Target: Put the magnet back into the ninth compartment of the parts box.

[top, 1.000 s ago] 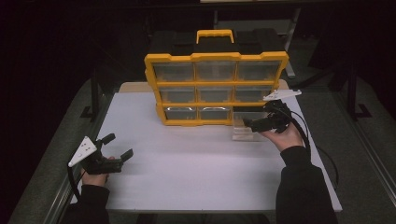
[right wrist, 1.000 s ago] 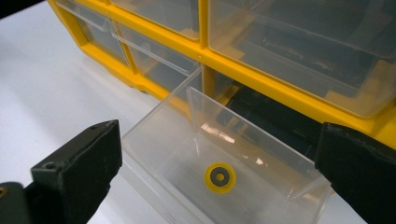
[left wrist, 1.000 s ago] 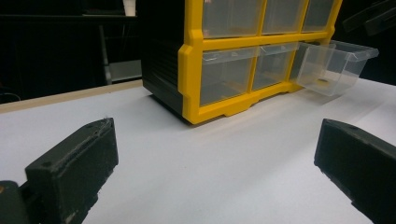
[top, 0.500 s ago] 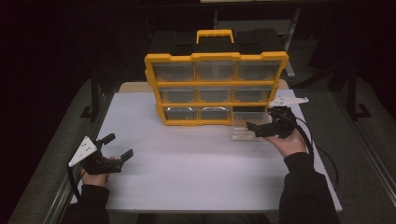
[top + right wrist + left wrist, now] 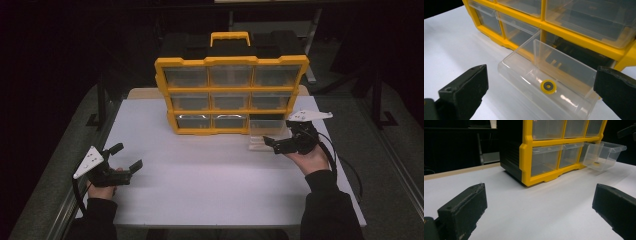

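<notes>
Right gripper (image 5: 541, 82): jaws spread wide, holding nothing, one on either side of the clear drawer (image 5: 549, 75) and apart from it; both jaws cut off by the lower frame edge in the right gripper view.

Clear drawer: pulled out of the bottom-right slot of the yellow organiser (image 5: 231, 95), front end tipped down toward the white tabletop (image 5: 210, 190). A small yellow ring (image 5: 548, 86) with a dark centre lies on its floor; whether washer or other part is hard to tell. The emptied slot behind is dark, interior unclear.

Left gripper (image 5: 126, 159): jaws wide apart, holding nothing, low over the tabletop near its left front, well apart from the organiser.

Organiser: nine clear drawers in three rows, contents not discernible; rear black casing merges into the dark background.
</notes>
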